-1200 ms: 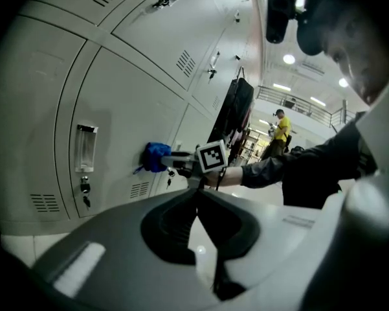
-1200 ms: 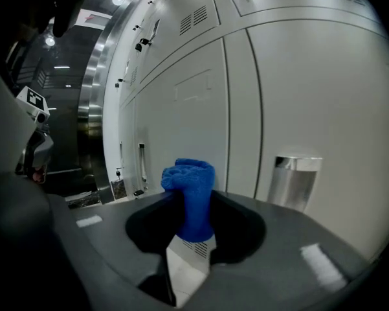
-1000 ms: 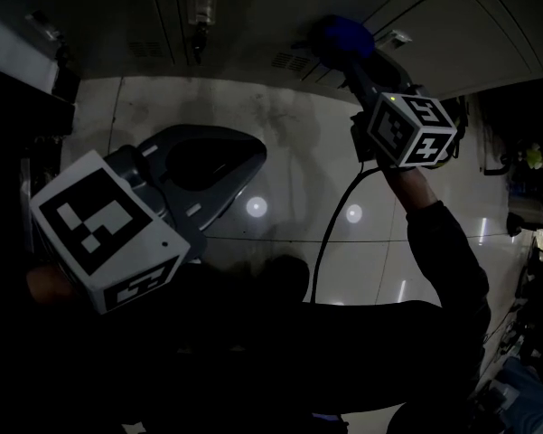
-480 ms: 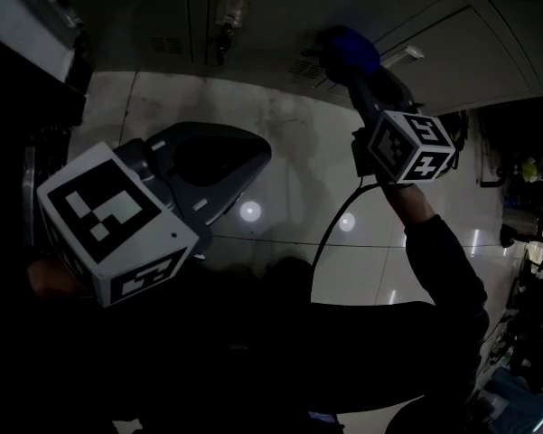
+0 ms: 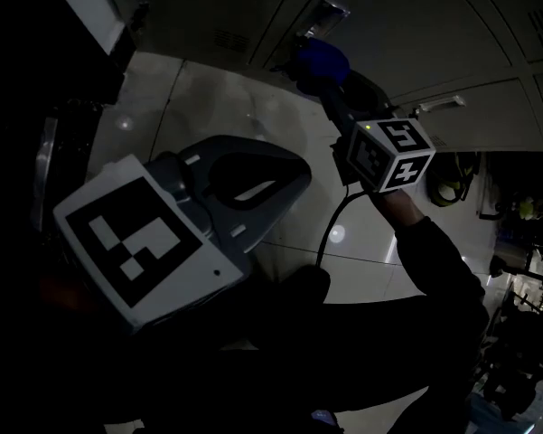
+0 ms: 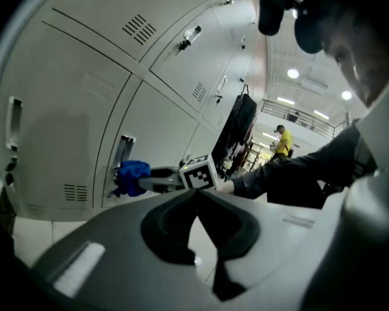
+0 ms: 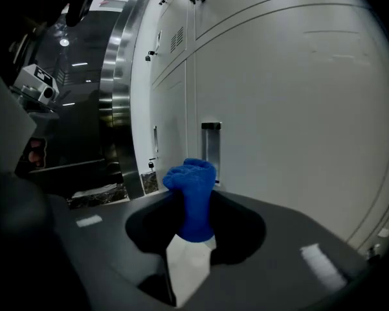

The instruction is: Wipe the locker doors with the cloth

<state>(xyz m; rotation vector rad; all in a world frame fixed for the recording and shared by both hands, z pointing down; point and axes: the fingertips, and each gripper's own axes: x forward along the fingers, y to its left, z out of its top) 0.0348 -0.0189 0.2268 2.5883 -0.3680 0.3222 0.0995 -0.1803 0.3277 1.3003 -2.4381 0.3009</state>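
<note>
The blue cloth point(image 5: 321, 60) is bunched at the tip of my right gripper point(image 5: 331, 84), whose jaws are shut on it. It is held up at the grey locker doors point(image 5: 407, 25), next to a recessed handle point(image 5: 323, 16). In the right gripper view the cloth point(image 7: 193, 196) stands up between the jaws in front of a pale door point(image 7: 298, 96) and its handle point(image 7: 210, 141). My left gripper point(image 5: 294, 177) hangs low at the left, shut and holding nothing. From its own view the left gripper point(image 6: 197, 192) looks at the cloth point(image 6: 133, 177) and the lockers point(image 6: 84, 102).
Glossy pale floor tiles point(image 5: 208, 98) run below the lockers. A black cable point(image 5: 330, 229) trails from the right gripper. A dark steel-framed panel point(image 7: 113, 109) stands left of the lockers. Far down the row are a hanging black item point(image 6: 236, 125) and a person in yellow point(image 6: 283, 141).
The head view has swung and tilted, so the lockers now slant across the top. The right gripper keeps the cloth at the door by the handle. The left gripper looms larger.
</note>
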